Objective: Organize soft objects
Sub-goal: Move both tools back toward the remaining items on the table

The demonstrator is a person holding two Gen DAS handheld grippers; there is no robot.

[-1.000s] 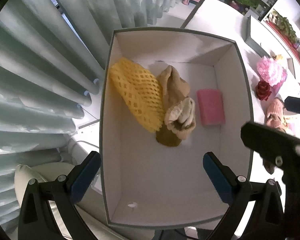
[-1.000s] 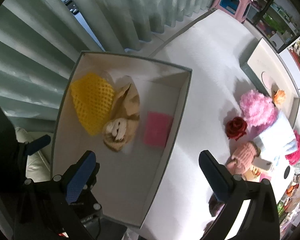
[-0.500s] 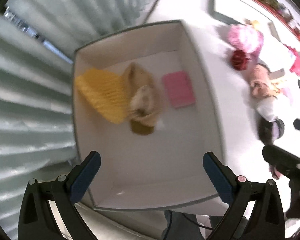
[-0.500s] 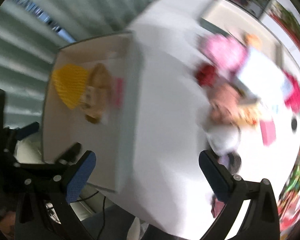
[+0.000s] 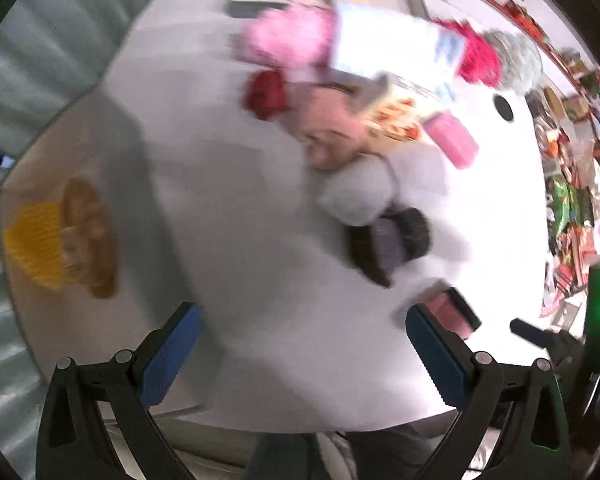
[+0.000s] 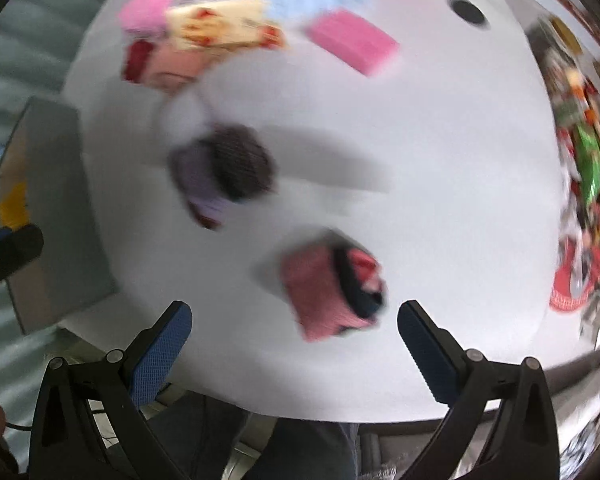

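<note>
Both claws gape, released: right gripper (image 6: 294, 340) just behind a pink sock (image 6: 332, 292) (blurred); left gripper (image 5: 302, 348) over table (image 5: 236, 216).

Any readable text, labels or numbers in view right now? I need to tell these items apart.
None can be read; both views are motion-blurred.
White and blue packet: blue marks, too blurred.
Cream packet with red print: pattern only, too blurred.
Colourful packaging at the right edge: too small and blurred.
</note>
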